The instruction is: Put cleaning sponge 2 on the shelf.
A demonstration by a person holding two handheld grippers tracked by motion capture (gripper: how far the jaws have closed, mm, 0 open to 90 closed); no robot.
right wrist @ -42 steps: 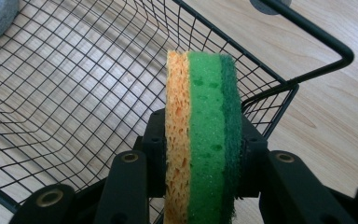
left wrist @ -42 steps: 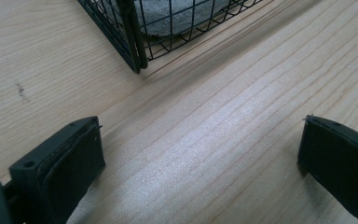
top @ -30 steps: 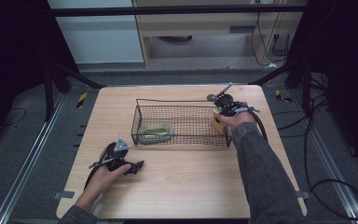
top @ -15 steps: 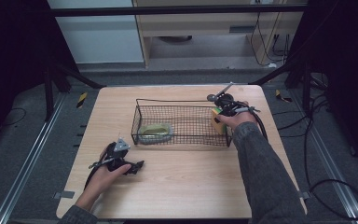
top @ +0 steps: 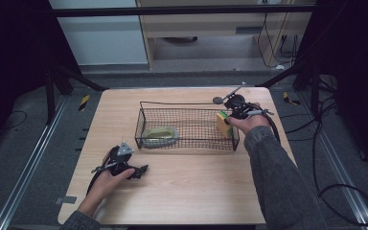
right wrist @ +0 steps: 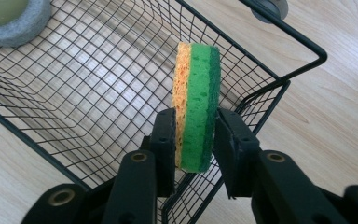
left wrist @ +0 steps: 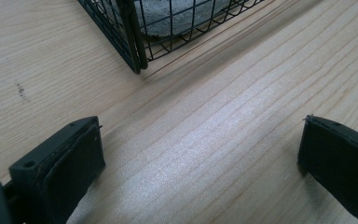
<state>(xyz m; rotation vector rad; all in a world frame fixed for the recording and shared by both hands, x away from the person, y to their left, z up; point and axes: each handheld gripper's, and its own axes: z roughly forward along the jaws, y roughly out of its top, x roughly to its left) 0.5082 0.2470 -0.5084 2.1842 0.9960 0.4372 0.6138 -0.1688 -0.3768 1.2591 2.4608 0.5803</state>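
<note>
Since the earlier frame the right gripper (right wrist: 193, 140) has risen a little, its jaws just closing onto the yellow-green sponge (right wrist: 196, 105) at the wire basket's (top: 187, 128) right end, by the desk's (top: 191, 191) far right edge. Near the front left corner, the left gripper (left wrist: 200, 154) gapes empty.

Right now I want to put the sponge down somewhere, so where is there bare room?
Inside the wire basket, the mesh floor between the grey-rimmed dish at its left end and the sponge in the right tool is bare. The table in front of the basket, right of the left tool, is bare too.
</note>
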